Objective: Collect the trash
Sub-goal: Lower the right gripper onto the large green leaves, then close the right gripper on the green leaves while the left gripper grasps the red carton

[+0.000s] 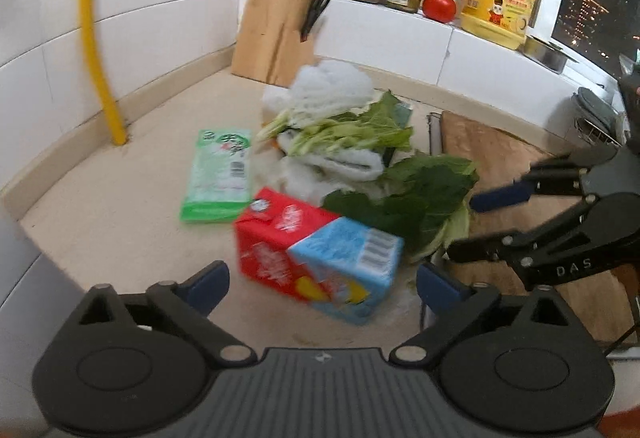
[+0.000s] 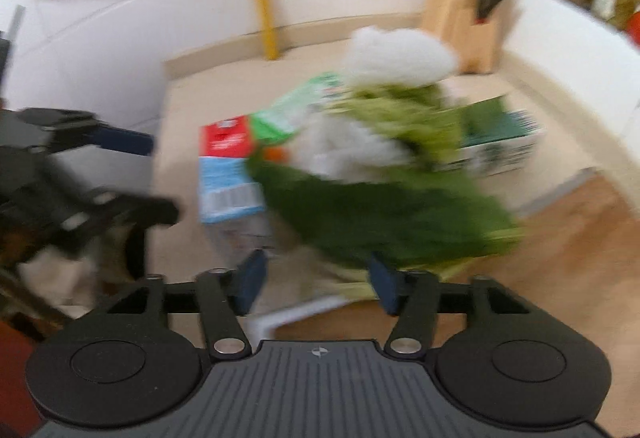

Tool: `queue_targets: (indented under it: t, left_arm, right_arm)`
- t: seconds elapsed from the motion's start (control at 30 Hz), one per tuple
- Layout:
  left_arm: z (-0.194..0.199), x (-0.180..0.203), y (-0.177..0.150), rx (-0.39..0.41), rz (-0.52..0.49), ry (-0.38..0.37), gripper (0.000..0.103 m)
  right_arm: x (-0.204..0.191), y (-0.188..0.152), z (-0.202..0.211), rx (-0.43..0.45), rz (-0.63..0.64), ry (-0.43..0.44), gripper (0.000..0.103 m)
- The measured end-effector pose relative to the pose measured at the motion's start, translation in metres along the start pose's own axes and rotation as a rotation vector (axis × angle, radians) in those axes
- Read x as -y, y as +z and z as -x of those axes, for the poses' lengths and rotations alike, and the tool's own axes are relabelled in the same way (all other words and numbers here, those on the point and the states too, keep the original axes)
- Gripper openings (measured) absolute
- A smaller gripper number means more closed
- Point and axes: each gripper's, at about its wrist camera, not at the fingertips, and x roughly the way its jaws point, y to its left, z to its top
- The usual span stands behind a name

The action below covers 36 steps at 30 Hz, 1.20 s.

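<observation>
1. Left wrist view: our left gripper (image 1: 322, 280) stands spread wide, its blue pads (image 1: 208, 284) either side of the red-and-blue carton (image 1: 316, 254) without pressing it. Behind the carton, on the beige counter (image 1: 132, 238), lie dark leaves (image 1: 404, 198), white crumpled paper (image 1: 332, 86) and a green packet (image 1: 218, 176). We see our right gripper (image 1: 476, 226) at the right edge, its fingers apart over the wooden board (image 1: 500, 142).
2. Right wrist view, blurred: our right gripper (image 2: 318, 280) is parted and clamps nothing; the leaf heap (image 2: 384, 214) lies just ahead of its pads.
</observation>
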Motion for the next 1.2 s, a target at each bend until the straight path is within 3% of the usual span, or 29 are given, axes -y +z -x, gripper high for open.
queue_targets:
  t: [0.07, 0.17, 0.27, 0.37, 0.5, 0.57, 0.63, 0.7, 0.83, 0.93, 0.97, 1.07, 1.13, 1.2]
  left_arm:
    - [-0.008, -0.002, 0.007, -0.025, 0.076, 0.011, 0.097]
    - [-0.021, -0.023, 0.020, -0.089, 0.288, 0.004, 0.097]
    - [-0.030, -0.034, 0.029, -0.126, 0.429, 0.047, 0.097]
    - [-0.041, -0.022, 0.036, -0.144, 0.432, 0.046, 0.096]
    - [-0.061, -0.006, 0.044, -0.187, 0.409, 0.084, 0.092]
    - [-0.067, -0.009, 0.039, -0.223, 0.412, 0.119, 0.068]
    - [-0.064, -0.019, 0.035, -0.245, 0.446, 0.126, 0.058]
    - [-0.059, -0.029, 0.030, -0.264, 0.455, 0.173, 0.048]
    - [-0.055, -0.035, 0.031, -0.279, 0.381, 0.242, 0.045]
    - [-0.052, -0.033, 0.033, -0.265, 0.319, 0.294, 0.040]
    - [-0.050, -0.033, 0.035, -0.262, 0.304, 0.284, 0.040]
    - [-0.041, -0.034, 0.039, -0.226, 0.292, 0.195, 0.045]
    - [-0.040, -0.036, 0.036, -0.223, 0.279, 0.199, 0.050]
    - [-0.043, -0.040, 0.032, -0.242, 0.286, 0.217, 0.051]
  right_arm:
    - [0.004, 0.001, 0.003, 0.006, 0.043, -0.045, 0.069]
    - [0.003, 0.003, 0.005, 0.032, 0.167, -0.112, 0.072]
    - [-0.001, 0.002, -0.001, 0.052, 0.322, -0.153, 0.083]
    - [-0.004, 0.003, -0.015, 0.040, 0.465, -0.184, 0.083]
    - [-0.001, 0.004, -0.028, 0.035, 0.565, -0.147, 0.083]
    - [0.001, 0.003, -0.035, 0.037, 0.602, -0.122, 0.083]
    - [0.003, 0.004, -0.044, 0.038, 0.629, -0.097, 0.082]
    - [0.006, 0.007, -0.051, 0.023, 0.632, -0.072, 0.075]
    - [0.009, 0.007, -0.062, -0.028, 0.635, -0.046, 0.061]
    - [0.007, 0.010, -0.063, -0.061, 0.594, -0.023, 0.044]
    - [0.005, 0.010, -0.062, -0.064, 0.593, -0.029, 0.041]
    - [-0.001, 0.009, -0.053, -0.057, 0.598, -0.040, 0.040]
    - [-0.003, 0.008, -0.048, -0.060, 0.630, -0.022, 0.046]
    - [-0.007, 0.006, -0.045, -0.047, 0.669, -0.028, 0.071]
